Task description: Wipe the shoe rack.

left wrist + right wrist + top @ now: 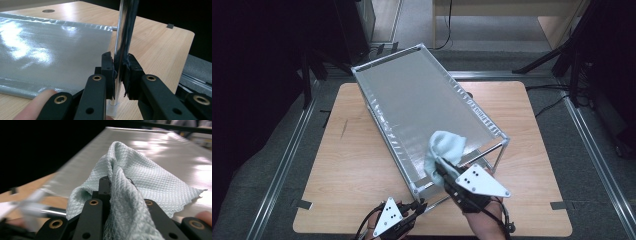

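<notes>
While the left gripper (119,72) clamps the rack's chrome post (124,37), the right gripper (120,187) pinches the pale cloth (150,180)

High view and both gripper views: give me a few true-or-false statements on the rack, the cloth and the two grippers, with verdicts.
1. The left gripper is clamped on a shiny metal upright post of the rack. True.
2. The right gripper holds a dark sponge. False: its jaws pinch a pale blue-green waffle-weave cloth.
3. The cloth lies on the silver-lined top shelf of the metal rack. True.
4. The rack stands on the floor. False: it stands on the light wooden table.
5. The cloth sits at the shelf's far end. False: it is at the near end, by the person's hands.
</notes>
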Tool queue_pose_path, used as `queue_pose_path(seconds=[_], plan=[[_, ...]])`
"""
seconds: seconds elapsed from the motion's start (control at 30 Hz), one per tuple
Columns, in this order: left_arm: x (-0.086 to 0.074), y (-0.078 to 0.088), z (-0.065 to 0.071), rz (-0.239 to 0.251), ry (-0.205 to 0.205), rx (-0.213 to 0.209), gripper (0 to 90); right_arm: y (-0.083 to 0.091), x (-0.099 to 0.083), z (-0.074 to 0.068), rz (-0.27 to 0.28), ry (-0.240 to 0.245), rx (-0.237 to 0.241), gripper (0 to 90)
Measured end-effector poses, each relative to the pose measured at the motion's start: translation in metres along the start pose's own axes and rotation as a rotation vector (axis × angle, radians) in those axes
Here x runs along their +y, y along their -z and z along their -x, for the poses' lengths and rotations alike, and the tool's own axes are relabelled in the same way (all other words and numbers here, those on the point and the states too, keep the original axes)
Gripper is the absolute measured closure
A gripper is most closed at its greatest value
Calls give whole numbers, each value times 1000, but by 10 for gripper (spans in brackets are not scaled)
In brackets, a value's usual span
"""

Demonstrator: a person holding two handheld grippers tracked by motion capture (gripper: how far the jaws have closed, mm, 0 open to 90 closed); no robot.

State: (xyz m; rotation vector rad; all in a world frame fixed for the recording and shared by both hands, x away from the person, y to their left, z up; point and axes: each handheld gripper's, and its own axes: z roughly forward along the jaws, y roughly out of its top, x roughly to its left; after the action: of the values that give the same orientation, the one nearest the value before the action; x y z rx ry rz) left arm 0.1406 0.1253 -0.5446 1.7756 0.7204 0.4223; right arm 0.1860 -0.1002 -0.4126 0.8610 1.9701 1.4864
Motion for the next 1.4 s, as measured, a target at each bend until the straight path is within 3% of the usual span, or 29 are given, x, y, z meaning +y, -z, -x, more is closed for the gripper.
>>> queue_pose_path(seconds=[0.3,0.47,0.6,0.77,0.97,1.07,1.13,1.17,1.3,1.33,1.37,1.4], plan=[[0,0,0,-1,-4,0,811,16,-4,69,24,-102,-192,809],[0,0,0,-2,-6,1,812,26,-5,89,34,-119,-256,814],[-1,1,0,-2,-7,-3,812,25,-5,82,27,-114,-264,814],[-1,0,0,-1,-5,-3,812,16,-3,56,15,-87,-160,815],[0,0,0,-2,-1,1,812,2,-1,4,4,-30,15,813],[0,1,0,-4,3,3,811,0,1,-12,-6,12,50,812],[0,0,0,-5,8,4,810,0,1,-12,-6,17,48,812],[0,1,0,-11,8,5,809,0,1,-5,-7,5,37,811],[0,1,0,-12,5,3,808,6,-2,21,8,-27,-56,812],[0,0,0,-12,4,2,808,6,-2,21,8,-27,-56,812],[0,0,0,-12,3,2,808,10,-4,37,21,-42,-111,814],[0,0,0,-13,4,0,808,10,-4,37,21,-42,-111,814]])
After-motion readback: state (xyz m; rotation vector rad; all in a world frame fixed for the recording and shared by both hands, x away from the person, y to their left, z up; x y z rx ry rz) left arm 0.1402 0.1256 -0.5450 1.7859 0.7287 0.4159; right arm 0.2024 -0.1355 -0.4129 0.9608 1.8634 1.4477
